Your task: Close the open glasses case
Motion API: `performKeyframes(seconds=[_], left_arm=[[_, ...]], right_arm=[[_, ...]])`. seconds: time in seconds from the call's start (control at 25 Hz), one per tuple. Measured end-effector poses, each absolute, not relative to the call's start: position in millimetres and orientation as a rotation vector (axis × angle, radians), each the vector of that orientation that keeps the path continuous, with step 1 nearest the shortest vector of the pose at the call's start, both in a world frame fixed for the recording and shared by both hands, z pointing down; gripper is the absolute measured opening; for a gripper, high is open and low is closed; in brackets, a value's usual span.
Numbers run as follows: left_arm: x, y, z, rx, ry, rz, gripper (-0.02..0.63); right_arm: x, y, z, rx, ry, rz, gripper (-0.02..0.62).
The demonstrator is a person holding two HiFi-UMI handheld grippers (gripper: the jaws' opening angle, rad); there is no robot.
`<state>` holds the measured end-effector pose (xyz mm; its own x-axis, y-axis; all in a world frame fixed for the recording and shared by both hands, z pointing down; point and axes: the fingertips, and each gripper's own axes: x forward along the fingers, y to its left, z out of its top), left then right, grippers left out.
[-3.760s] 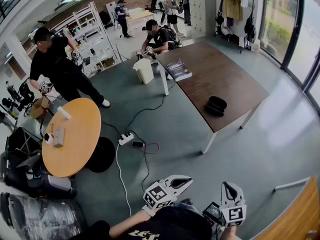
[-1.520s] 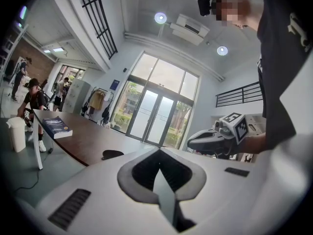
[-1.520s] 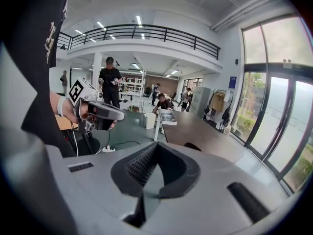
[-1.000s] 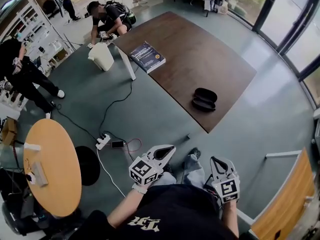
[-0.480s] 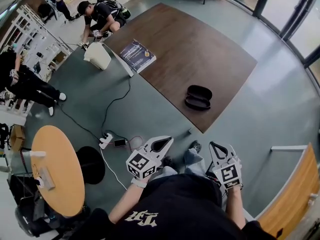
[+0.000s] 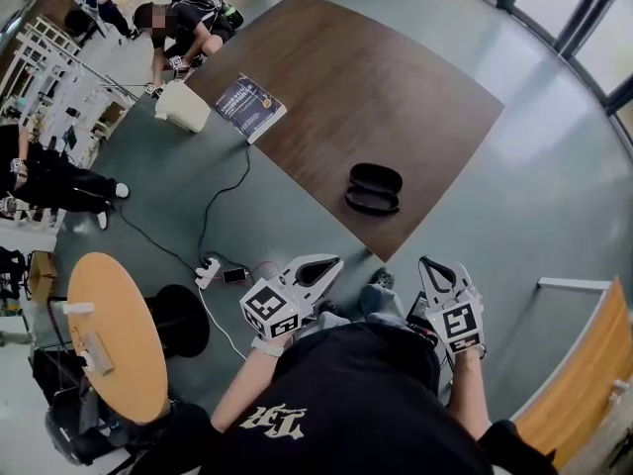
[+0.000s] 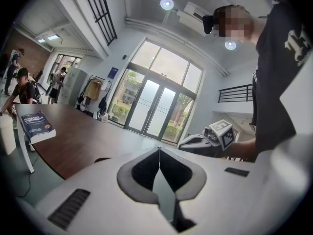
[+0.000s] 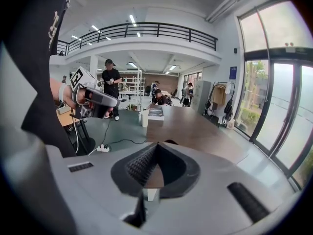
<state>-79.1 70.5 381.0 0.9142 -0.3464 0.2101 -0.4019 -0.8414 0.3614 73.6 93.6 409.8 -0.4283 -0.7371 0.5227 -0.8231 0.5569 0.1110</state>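
the open glasses case [image 6: 374, 188] lies mid-frame on the brown desk [image 6: 415, 77], near its lower edge, with bare wood around it. print on the book [image 6: 249, 108], upper left, is too small to read. the left gripper [image 6: 334, 262] and right gripper [image 6: 428, 263] are low in frame above open floor, jaws pressed together, empty.

- The bench [image 6: 415, 77] is seen to be of dark brown wood grain, matt.
- The glasses case [image 6: 373, 188] is shown as black, with a dull sheen.
- The floor [image 6: 534, 196] is smooth, grey-green and faintly glossy.
- Smooth white plastic is seen on the left hand-held gripper [image 6: 334, 261] and the right hand-held gripper [image 6: 426, 262].
- The right one's pads [image 8: 138, 166] are dark and finely ribbed.
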Motion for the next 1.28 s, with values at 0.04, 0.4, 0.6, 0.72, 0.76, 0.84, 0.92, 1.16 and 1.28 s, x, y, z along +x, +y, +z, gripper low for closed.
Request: performKeyframes(seconds=[0.04,0.4,0.6,0.72,0.76,0.84,0.92,1.16,1.28], left_arm=[[-74.1,68.8,379.6,2.671,-0.535,0.183,0.006],[-47.7,58.3,379.3,2.633,-0.591,0.176,0.006],[-39.1,59.3,387.8,2.628,-0.625,0.208,0.008],[-32.9,57.7,393.0,2.607,-0.652,0.219,0.008],[-30.6,56.9,394.0,2.598,-0.663,0.218,0.008],[-25.7,56.0,393.8,2.596,-0.675,0.207,0.008],[-21.4,55.9,392.7,2.601,-0.672,0.193,0.008],[-15.6,63.6,398.1,2.580,-0.663,0.186,0.008],[-17.9,65.4,403.1,2.567,-0.668,0.181,0.008]], right_arm=[[77.7,89.8,410.4,1.249,-2.275,0.220,-0.015],[99.9,65.8,414.5,1.165,-2.343,0.217,-0.015],[114.3,60.8,423.3,1.143,-2.348,0.229,-0.015],[122.8,62.3,428.7,1.150,-2.352,0.251,-0.015],[125.3,63.3,430.8,1.150,-2.351,0.258,-0.015],[129.7,65.5,434.2,1.145,-2.347,0.263,-0.015],[132.3,66.8,436.7,1.142,-2.347,0.268,-0.015],[140.9,66.1,443.9,1.122,-2.337,0.276,-0.015],[140.2,64.5,444.8,1.114,-2.344,0.271,-0.015]])
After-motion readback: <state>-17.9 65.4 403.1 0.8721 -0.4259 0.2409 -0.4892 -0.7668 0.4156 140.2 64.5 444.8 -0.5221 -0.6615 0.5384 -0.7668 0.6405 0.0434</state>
